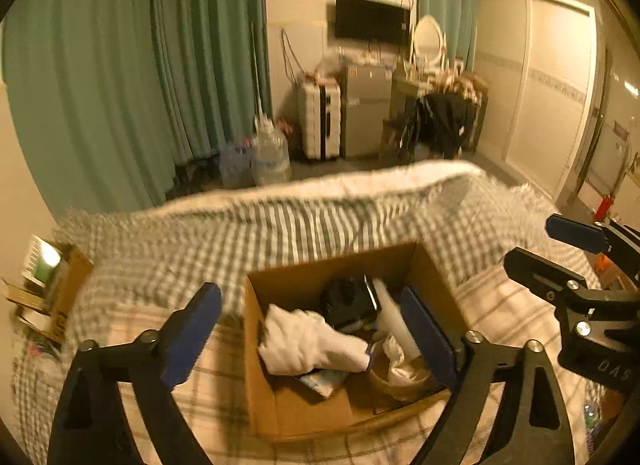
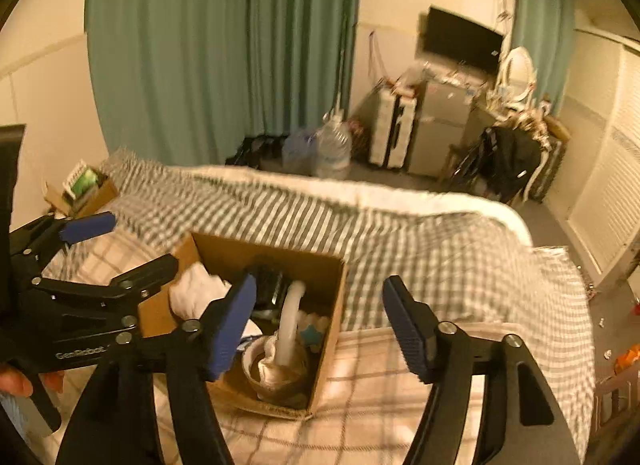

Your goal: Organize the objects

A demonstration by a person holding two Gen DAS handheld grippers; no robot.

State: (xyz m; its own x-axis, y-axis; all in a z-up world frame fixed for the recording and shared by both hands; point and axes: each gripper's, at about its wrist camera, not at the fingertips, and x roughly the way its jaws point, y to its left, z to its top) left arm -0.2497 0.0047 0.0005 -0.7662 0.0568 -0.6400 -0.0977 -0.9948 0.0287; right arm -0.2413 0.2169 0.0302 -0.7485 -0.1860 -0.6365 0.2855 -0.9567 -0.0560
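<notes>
An open cardboard box (image 1: 260, 397) sits on the checked bed cover, also in the right wrist view (image 2: 332, 329). It holds a white cloth (image 1: 308, 341), a black object (image 1: 348, 301), a white tube (image 2: 289, 325) and a round bowl-like thing (image 2: 276, 377). My left gripper (image 1: 310, 339) is open above the box, empty, its right finger inside the box's right wall. My right gripper (image 2: 320, 321) is open and empty, straddling the box's right wall. It also shows in the left wrist view (image 1: 560, 245), and my left gripper shows in the right wrist view (image 2: 120, 241).
The bed (image 1: 320, 217) has a grey and white checked cover and a raised white far edge. A second box with papers (image 1: 48, 281) stands at the bed's left. Beyond are water jugs (image 1: 270, 153), a suitcase (image 1: 320, 121), a cabinet and green curtains.
</notes>
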